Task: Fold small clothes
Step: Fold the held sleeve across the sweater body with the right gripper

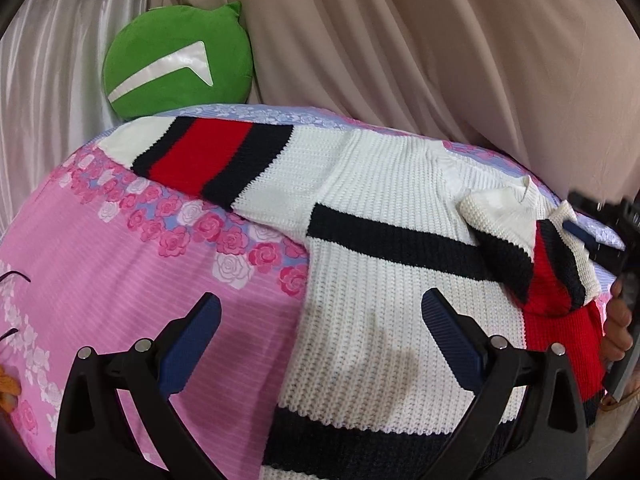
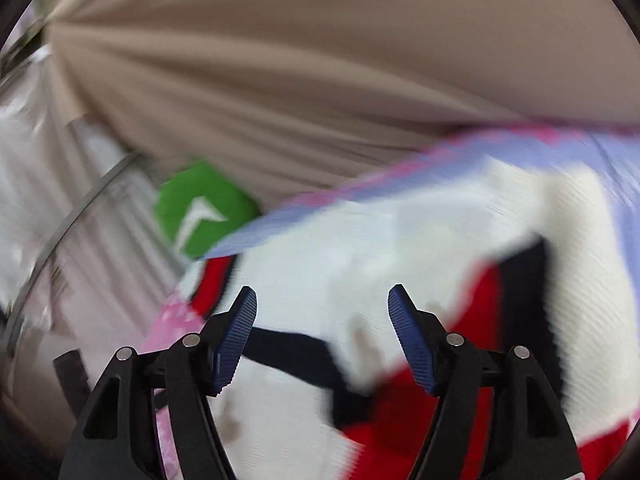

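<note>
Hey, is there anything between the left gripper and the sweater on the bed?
Nothing visible. The left gripper is open right over the sweater, which lies on the pink sheet. The green pillow sits well behind, at the far edge of the bed, out of the path.

1. Sweater (image 1: pixel 384 264): chunky ribbed knit, matt, under the left jaws.
2. Bedsheet (image 1: pixel 120 248): smooth printed cloth, left of them.
3. Green cushion (image 1: pixel 176 64): plush, glossy white patch, beyond them.
4. Curtain (image 1: pixel 400 40): soft matt drape, beyond them.
</note>
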A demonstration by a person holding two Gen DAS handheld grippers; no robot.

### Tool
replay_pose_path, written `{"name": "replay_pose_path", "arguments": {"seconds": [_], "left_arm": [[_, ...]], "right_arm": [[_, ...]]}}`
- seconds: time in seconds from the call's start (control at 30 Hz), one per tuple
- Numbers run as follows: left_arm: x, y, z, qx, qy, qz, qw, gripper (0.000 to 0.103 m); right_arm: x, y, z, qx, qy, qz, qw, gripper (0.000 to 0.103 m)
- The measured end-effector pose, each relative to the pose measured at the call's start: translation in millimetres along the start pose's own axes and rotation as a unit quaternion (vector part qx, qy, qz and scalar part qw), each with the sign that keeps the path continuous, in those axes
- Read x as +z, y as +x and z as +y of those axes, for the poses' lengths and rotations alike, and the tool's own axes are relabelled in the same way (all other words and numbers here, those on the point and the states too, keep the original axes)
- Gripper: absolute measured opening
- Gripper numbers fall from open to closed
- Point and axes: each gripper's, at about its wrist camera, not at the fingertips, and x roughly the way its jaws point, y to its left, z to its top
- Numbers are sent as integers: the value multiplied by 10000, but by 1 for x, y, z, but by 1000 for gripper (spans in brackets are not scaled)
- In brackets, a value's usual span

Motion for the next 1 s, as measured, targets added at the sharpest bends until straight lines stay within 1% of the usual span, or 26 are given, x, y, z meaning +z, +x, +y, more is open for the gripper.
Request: {"name": "replay_pose_path", "arguments": {"seconds": [0.03,0.1,0.17,0.23,0.27,0.3,0.33,0.37,0.4,0.43,0.47,0.53,0.6,0.63,0.67,0.7,0.77,0.8,0.83,0.9,0.93,0.97,1.0], "left_arm": [[-2,2,-2,-28,13,24,10000,98],[-4,7,-7,-49,26,109,9999,98],[-5,7,-10,-100,0,139,9999,98],[-4,3,-13,-67,37,96,9999,98],[-3,1,-13,-36,54,59,10000,98],[-1,-1,-13,16,66,25,10000,98],[0,-2,-13,50,71,9,10000,98],[2,-3,-11,88,69,1,9999,98],[3,-2,-10,122,63,3,9999,98],[5,-1,-8,151,53,14,9999,98],[7,2,-6,147,41,34,9999,98],[11,10,-5,82,2,122,9999,98],[16,26,-11,-124,-44,305,9995,98],[18,33,-14,-191,-64,378,9991,98],[20,42,-18,-295,-76,457,9985,98],[24,53,-24,-382,-80,577,9976,98],[28,72,-32,-540,-130,775,9954,98],[30,85,-35,-573,-203,917,9939,98],[31,94,-38,-523,-264,984,9934,98],[33,96,-45,-365,-234,814,9957,96],[34,96,-49,-366,-197,803,9959,88],[35,96,-52,-368,-203,821,9957,83],[36,96,-53,-371,-220,822,9957,70]], "right_arm": [[-1,6,-15,-85,259,132,9995,68],[1,24,-25,-97,440,320,9985,68],[2,54,-12,-78,348,426,9985,68],[8,86,23,327,92,622,9975,68],[7,100,50,749,-161,776,9940,68],[5,108,70,1142,-398,953,9881,68],[1,113,96,1523,-773,1136,9787,68],[1,108,111,1645,-1097,1117,9739,66],[-3,96,127,1682,-1600,924,9683,65],[-4,85,132,1586,-1836,777,9670,62],[-3,78,131,1400,-1917,624,9694,62],[4,45,98,911,-1712,345,9804,64],[11,3,52,225,-1418,-115,9896,67],[7,-7,49,-38,-1282,-279,9914,67],[9,-29,22,-427,-1070,-479,9922,67],[10,-44,7,-728,-922,-613,9912,68],[13,-71,-32,-1400,-670,-849,9842,71],[13,-75,-36,-1592,-607,-861,9816,71],[16,-77,-44,-1715,-547,-846,9800,71],[27,-78,-68,-1782,-459,-662,9807,74],[30,-70,-74,-1813,-434,-521,9811,76],[29,-55,-70,-1891,-428,-424,9801,76],[32,-43,-74,-2055,-467,-307,9771,76]]}}
